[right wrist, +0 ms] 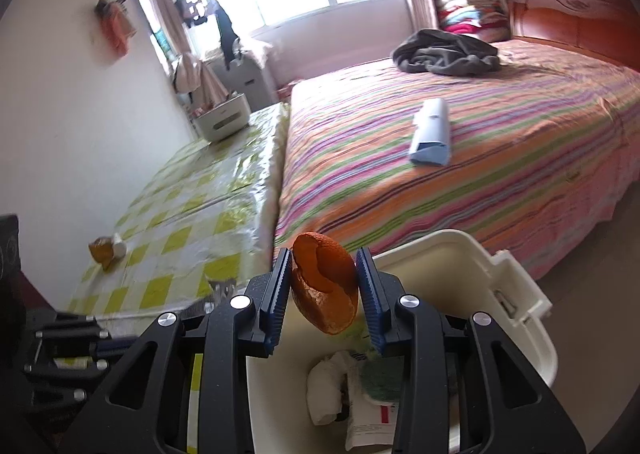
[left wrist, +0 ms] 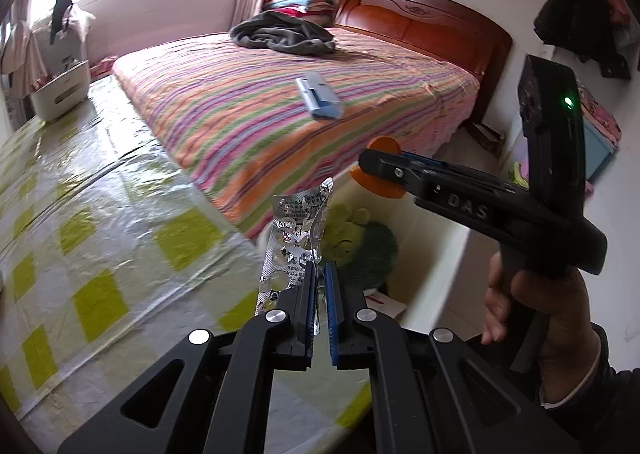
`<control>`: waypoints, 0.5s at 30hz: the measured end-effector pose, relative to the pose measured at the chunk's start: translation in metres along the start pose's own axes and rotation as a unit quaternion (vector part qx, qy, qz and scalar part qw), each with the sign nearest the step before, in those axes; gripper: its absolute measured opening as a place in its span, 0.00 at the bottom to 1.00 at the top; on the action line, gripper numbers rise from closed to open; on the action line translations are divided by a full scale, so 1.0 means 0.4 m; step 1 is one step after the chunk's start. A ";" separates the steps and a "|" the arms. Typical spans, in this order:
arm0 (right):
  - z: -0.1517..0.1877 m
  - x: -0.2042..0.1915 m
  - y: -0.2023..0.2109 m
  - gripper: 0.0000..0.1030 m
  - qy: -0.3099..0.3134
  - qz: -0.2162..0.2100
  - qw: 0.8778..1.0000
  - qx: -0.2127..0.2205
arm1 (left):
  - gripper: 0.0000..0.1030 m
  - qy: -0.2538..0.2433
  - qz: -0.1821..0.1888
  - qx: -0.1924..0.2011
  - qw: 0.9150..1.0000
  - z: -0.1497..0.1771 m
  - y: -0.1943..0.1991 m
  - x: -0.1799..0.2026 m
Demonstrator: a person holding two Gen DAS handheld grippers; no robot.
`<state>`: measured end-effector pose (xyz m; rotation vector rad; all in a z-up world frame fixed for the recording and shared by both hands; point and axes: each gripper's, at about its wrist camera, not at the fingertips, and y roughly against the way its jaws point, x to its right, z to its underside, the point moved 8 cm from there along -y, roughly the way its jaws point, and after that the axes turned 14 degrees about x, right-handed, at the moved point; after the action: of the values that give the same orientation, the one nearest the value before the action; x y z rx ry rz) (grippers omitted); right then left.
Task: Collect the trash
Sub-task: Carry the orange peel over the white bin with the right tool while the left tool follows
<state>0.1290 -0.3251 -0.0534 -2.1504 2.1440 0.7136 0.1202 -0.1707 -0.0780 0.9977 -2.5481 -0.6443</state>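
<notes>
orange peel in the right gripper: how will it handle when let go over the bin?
The peel is a thin curled shell, so probably light and springy, giving under the pads. The right gripper holds it above the open bin, so it should drop in. It may cling briefly to the ribbed pads.

Orange peel [right wrist: 325, 286], silver blister pack [left wrist: 294, 238], cream-white bin [right wrist: 460, 266]; the bedsheet [right wrist: 480, 174] has pink, orange, green stripes; the counter [right wrist: 192, 206] cover is yellow-and-white check.

Right gripper [right wrist: 325, 286] jaws clamp an orange peel [right wrist: 325, 288] above the white bin [right wrist: 516, 294], which holds tissue and wrappers. Another peel scrap [right wrist: 106, 251] lies on the yellow-checked tabletop [right wrist: 176, 238]. Striped bed [right wrist: 500, 174] behind.
</notes>
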 end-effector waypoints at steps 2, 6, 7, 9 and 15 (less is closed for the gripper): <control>-0.005 0.015 0.008 0.33 -0.008 0.008 1.000 0.006 | 0.05 -0.001 0.010 -0.002 1.000 -0.001 -0.009 0.024; -0.017 0.027 0.024 0.33 -0.019 0.018 0.999 0.020 | 0.05 -0.004 0.026 -0.008 1.000 -0.002 -0.026 0.063; -0.020 0.030 0.027 0.33 -0.021 0.020 0.999 0.023 | 0.05 -0.006 0.029 -0.009 1.000 -0.002 -0.031 0.073; -0.025 0.041 0.033 0.34 -0.026 0.025 0.999 0.029 | 0.05 -0.011 0.033 -0.007 0.999 -0.004 -0.040 0.092; -0.020 0.062 0.036 0.39 -0.038 0.033 0.998 0.032 | 0.07 -0.035 0.025 0.003 0.999 0.000 -0.047 0.121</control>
<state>0.1167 -0.3519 -0.0500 -1.9954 2.1777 0.7092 0.0966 -0.2170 -0.0812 0.9243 -2.6289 -0.6694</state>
